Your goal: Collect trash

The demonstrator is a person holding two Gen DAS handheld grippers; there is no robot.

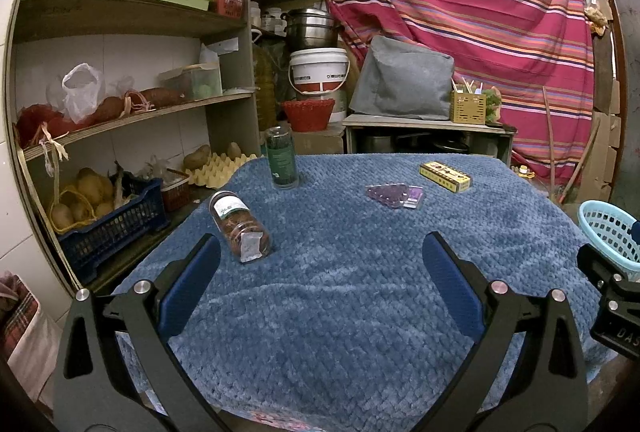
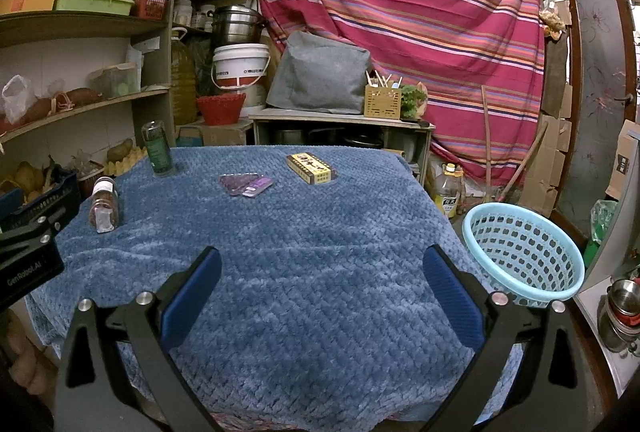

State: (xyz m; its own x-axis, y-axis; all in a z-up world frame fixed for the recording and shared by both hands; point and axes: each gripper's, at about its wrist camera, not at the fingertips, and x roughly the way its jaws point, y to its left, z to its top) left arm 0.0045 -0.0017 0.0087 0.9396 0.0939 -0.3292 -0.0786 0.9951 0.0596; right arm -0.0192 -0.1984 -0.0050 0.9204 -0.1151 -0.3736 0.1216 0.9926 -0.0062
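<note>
While both claws gape, toppled jar (image 1: 240, 228) lies ahead-left of left claw (image 1: 320, 264) — apart.

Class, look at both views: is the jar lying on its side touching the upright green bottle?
Apart. In the left wrist view, bare blue blanket shows between the lying jar and the upright green bottle; the right wrist view shows the same gap.

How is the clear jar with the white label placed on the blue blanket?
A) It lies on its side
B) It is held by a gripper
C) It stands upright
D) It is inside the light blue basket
A: the clear jar lies on its side on the blue blanket, while the dark green bottle behind it stands upright.
</note>
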